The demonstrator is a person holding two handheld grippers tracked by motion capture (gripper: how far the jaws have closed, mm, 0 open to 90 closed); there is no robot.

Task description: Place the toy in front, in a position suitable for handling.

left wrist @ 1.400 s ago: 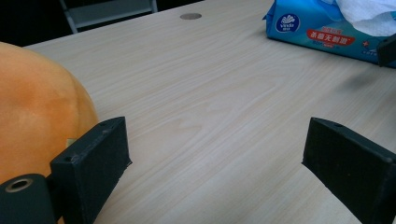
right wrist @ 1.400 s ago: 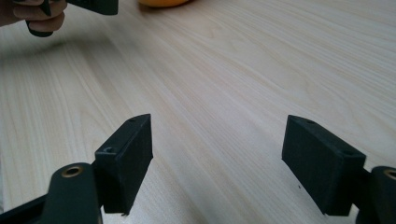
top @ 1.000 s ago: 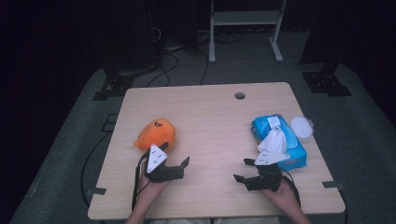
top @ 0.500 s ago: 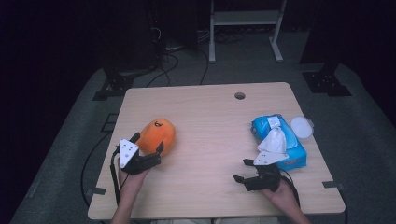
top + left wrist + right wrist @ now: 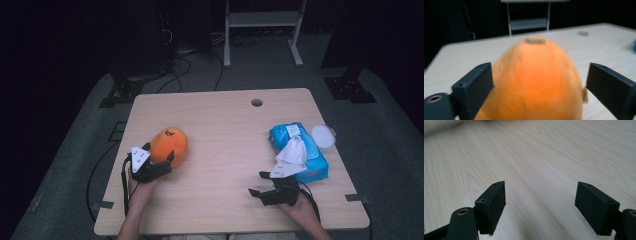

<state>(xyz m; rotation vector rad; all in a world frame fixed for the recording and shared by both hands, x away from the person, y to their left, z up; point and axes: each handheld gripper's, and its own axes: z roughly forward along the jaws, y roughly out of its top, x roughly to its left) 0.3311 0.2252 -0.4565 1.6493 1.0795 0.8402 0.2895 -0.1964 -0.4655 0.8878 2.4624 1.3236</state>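
Orange and softly rounded, the plush toy [image 5: 169,145] is lying on the left half of the pale wooden table [image 5: 225,130], and the left gripper [image 5: 161,162] is reaching around its near end. Seen along that gripper, its two black jaws are standing wide apart with the toy [image 5: 534,82] bulging between them; the left jaw looks to be touching the fabric, the right one is just clear of it. The step in hand looks like the grasp itself, so the next move calls for squeezing the jaws in on the soft body and then lifting. The right gripper [image 5: 266,189] is resting low over bare wood near the table's front edge, its jaws apart and holding nothing, just beside the blue pack of wet wipes [image 5: 298,151] with a white tissue sticking up. Motion blur is smearing the toy's surface, and its lower part is cut off by the frame.
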